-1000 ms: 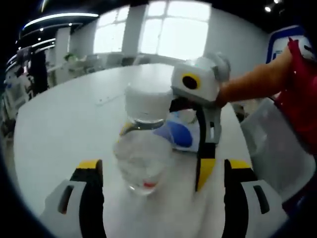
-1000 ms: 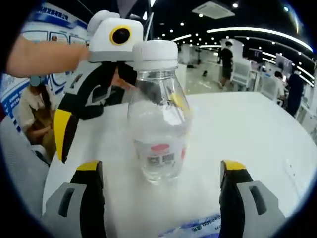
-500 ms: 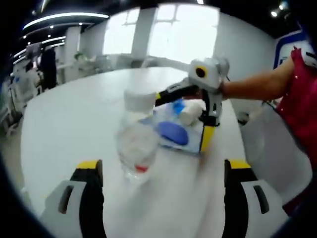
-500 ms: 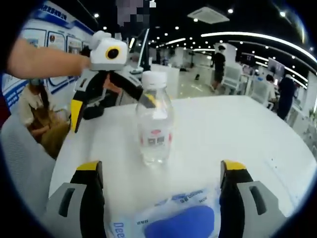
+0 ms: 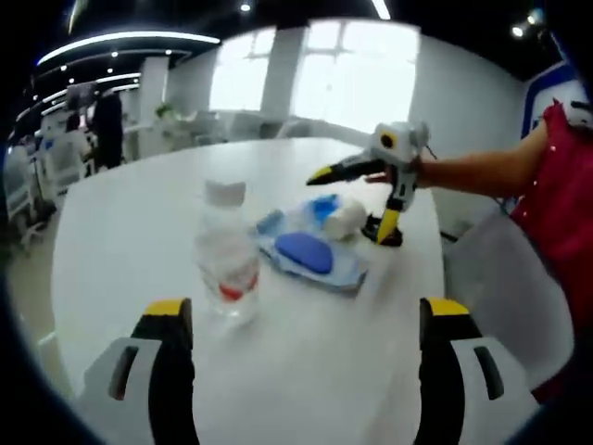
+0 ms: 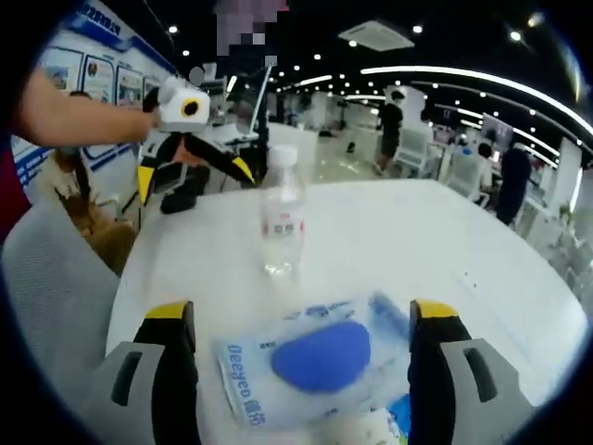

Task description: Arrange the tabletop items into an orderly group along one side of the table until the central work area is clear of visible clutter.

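A clear water bottle (image 5: pixel 225 264) with a white cap and red label stands upright on the white table (image 5: pixel 120 213). Beside it lies a flat white packet with a blue oval (image 5: pixel 310 252), and a small white roll (image 5: pixel 346 218) rests at its far end. My left gripper (image 5: pixel 306 311) is open, well short of the bottle, with nothing between its fingers. In the right gripper view the bottle (image 6: pixel 281 227) stands beyond the packet (image 6: pixel 315 357), and my right gripper (image 6: pixel 301 311) is open over the packet's near part. Each gripper appears across the table in the other's view: right gripper (image 5: pixel 354 198), left gripper (image 6: pixel 195 174).
A grey chair (image 5: pixel 505 269) stands at the table's edge near the person in red (image 5: pixel 565 167); the same chair (image 6: pixel 51 278) is at the left of the right gripper view. The table (image 6: pixel 445 241) extends wide and bare past the bottle. People stand far behind.
Both grippers have drawn back from the bottle, which now stands free and looks smaller. The packet has come into the right gripper view.
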